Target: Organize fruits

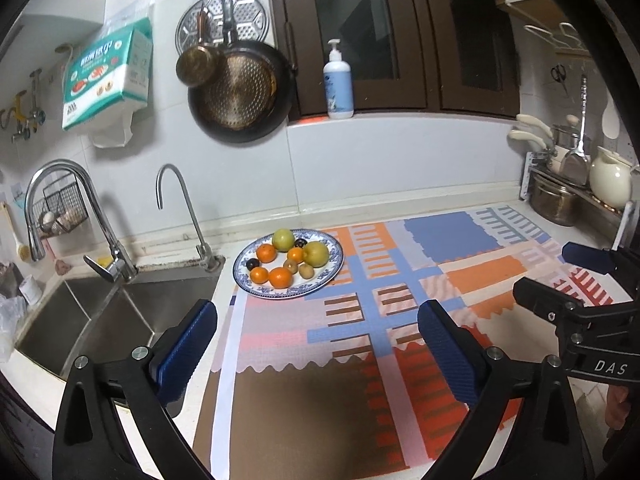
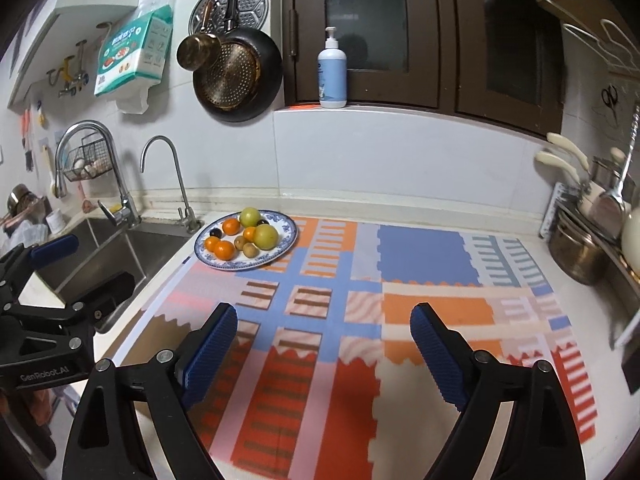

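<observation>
Fruits: oranges (image 1: 267, 253), two green apples (image 1: 316, 254), kiwis (image 1: 307, 270) and dark plums (image 1: 252, 264) heaped together on one plate.
Plate (image 1: 332, 276): blue-patterned rim, at 11 o'clock on the patterned mat (image 1: 400, 280), just beside the sink (image 1: 112, 316).
Left gripper (image 1: 318, 334): jaws spread wide, nothing between them, above the mat at 6 o'clock from the plate.
Right gripper (image 2: 324, 332): jaws wide apart, holding nothing, over the mat's middle.

My left claw (image 1: 318, 320) shows only its pads; its arms run off the bottom edge. My right claw (image 2: 324, 324) is cropped the same way. Ahead of both, the small dark fruits (image 1: 252, 264) on the plate (image 1: 248, 286) are too small to name. Far right, the pots (image 2: 576, 252) blur and run off the frame. The mat (image 2: 320, 420) is cut off below my claws.
</observation>
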### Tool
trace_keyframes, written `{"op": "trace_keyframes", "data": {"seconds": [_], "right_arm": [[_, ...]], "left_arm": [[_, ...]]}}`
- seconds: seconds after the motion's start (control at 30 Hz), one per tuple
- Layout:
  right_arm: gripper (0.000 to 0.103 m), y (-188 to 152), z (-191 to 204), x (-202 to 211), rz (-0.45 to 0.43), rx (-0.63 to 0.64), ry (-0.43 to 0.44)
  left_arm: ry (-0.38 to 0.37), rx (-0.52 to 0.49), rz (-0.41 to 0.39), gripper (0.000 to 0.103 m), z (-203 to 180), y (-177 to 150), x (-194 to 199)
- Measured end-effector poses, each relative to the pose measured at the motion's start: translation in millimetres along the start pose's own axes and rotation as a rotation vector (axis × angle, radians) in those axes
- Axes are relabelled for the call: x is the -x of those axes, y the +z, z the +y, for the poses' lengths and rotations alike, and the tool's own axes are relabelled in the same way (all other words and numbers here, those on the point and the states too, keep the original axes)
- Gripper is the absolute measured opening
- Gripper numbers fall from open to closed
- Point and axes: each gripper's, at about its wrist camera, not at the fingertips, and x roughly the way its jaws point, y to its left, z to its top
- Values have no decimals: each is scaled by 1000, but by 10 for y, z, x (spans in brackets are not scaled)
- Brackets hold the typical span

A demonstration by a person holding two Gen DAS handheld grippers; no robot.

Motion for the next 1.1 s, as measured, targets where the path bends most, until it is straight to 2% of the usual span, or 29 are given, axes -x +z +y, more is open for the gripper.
{"op": "trace_keyframes", "data": {"seconds": [0.3,1.1], "right_arm": [[89,-134,-63,310,-14,-29,-8],[89,-221,-143,634,-38,-37,-21]], "left_arm": [[-3,-14,-60,103,-98,12,303],[-10,-15,-74,103,-228,-69,539]]}}
